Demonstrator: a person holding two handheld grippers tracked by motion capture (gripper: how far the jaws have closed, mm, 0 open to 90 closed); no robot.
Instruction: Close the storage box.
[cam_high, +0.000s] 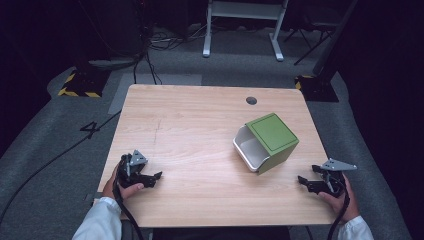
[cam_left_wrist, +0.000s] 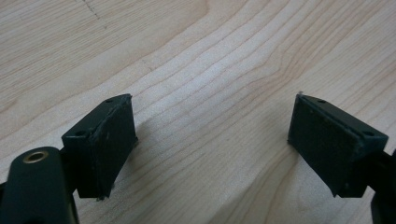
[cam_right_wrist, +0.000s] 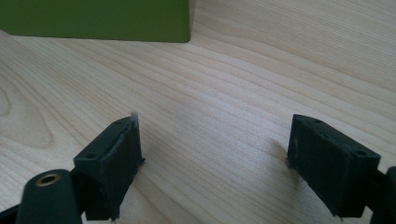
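Tongs, two pairs, one per hand. Left tongs (cam_high: 159, 176): we hold them low at the near left of the table (cam_high: 190, 120), jaws spread wide, nothing between them; the left gripper view confirms bare wood between the pads (cam_left_wrist: 109, 144). Right tongs (cam_high: 301, 179): near right edge, jaws likewise wide apart and empty; the right gripper view shows bare wood between them and a green wall beyond.

Box (cam_high: 274, 135): green shell, right of centre, lying on its side and turned at an angle to the table edges. A white drawer (cam_high: 248, 148) sticks partway out of its open end, toward the near left. The box sits nearer the right tongs than the left, apart from both.

Progress: we judge the work not yet begun. Neither pair touches the box, and the drawer is neither fully in nor fully out. All handling is left to do.

Hidden or unclear: the drawer's inside looks empty, though its far corner is covered by the shell. In the right gripper view the box (cam_right_wrist: 98, 21) is cut off at the top edge. Whether the shell has a handle or latch, we cannot tell.
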